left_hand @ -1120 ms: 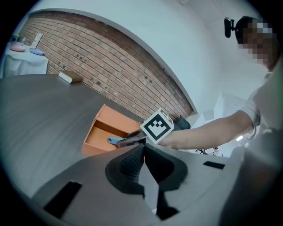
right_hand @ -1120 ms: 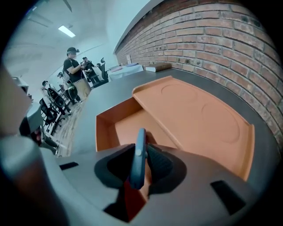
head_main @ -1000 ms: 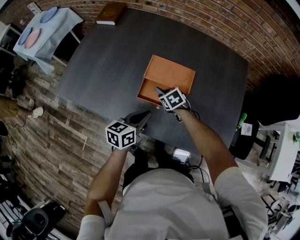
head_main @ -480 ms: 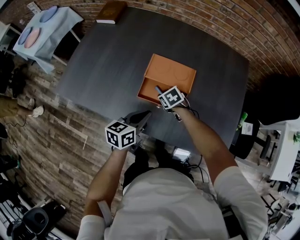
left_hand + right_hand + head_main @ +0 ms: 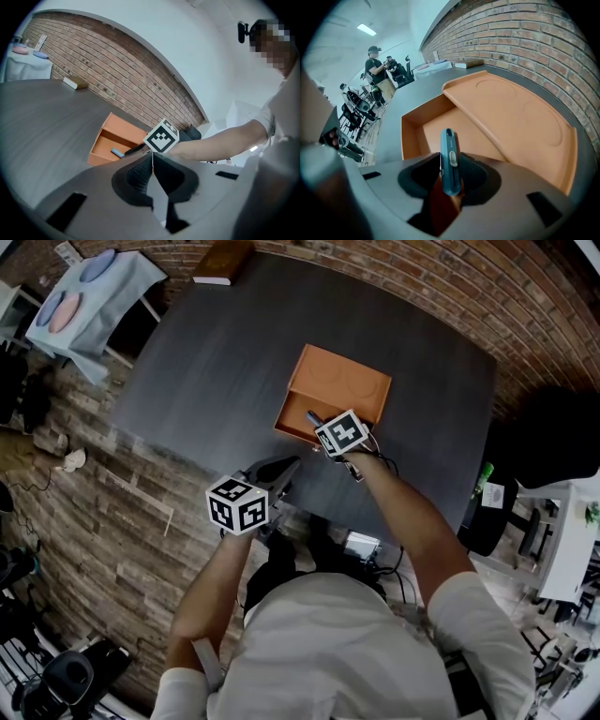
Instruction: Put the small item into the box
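Observation:
An open orange box (image 5: 292, 416) lies mid-table, its lid (image 5: 339, 385) laid back behind it. My right gripper (image 5: 314, 420) points steeply down into the box. Its jaws have just been opening. A small blue item (image 5: 449, 150) stands on end between them, with a gap showing on its left side. In the left gripper view the blue item (image 5: 117, 152) rests on the floor of the box (image 5: 104, 139) at the tip of the right gripper (image 5: 130, 151). My left gripper (image 5: 152, 161) hovers at the table's near edge, shut and with nothing in it.
A brown book (image 5: 223, 263) lies at the table's far edge. A side table with a pale cloth and plates (image 5: 89, 296) stands at the upper left. A black chair (image 5: 553, 442) is off to the right. People (image 5: 377, 70) stand far off.

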`<state>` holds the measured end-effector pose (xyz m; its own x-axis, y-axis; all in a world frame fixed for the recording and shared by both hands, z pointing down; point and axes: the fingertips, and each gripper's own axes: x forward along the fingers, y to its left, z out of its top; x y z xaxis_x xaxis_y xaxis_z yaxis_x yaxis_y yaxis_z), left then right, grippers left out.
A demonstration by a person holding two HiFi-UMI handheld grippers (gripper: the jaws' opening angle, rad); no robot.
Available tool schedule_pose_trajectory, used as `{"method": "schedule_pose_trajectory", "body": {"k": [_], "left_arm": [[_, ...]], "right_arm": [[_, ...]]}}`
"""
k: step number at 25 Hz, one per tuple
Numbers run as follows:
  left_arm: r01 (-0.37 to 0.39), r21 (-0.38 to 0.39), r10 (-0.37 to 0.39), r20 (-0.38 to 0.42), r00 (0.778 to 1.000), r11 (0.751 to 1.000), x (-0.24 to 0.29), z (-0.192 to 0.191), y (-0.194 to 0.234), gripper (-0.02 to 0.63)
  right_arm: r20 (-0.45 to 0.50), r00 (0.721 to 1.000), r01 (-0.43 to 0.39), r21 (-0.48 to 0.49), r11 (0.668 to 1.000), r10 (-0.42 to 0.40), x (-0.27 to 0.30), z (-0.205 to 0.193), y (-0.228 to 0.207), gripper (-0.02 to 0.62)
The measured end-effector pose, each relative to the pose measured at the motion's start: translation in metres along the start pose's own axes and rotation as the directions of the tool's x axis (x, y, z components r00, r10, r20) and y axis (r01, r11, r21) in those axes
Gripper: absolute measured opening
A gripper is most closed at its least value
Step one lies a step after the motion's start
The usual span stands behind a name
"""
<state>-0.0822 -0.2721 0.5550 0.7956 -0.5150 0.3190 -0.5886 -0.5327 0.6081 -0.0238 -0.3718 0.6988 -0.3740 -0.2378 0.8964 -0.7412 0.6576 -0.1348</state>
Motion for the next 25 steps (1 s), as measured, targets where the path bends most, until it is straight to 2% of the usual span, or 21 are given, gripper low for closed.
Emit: {"method": "schedule_pose_trajectory", "body": {"k": [9, 25], "left_arm": [[0.0, 0.008, 0.0, 0.009, 1.0, 1.0, -0.006, 0.002, -0.003, 0.015], [0.019, 0.06, -0.023, 0.07, 0.997, 0.998, -0.013, 0.028, -0.02, 0.014]], "right_arm": [[0.014, 1.0, 0.006, -0.011, 1.0, -0.006, -0.005, 0.002, 0.004, 0.138], [0.142, 0.988, 0.06, 0.003, 0.998, -0.06, -0.051, 0.019, 0.002, 0.095]]}}
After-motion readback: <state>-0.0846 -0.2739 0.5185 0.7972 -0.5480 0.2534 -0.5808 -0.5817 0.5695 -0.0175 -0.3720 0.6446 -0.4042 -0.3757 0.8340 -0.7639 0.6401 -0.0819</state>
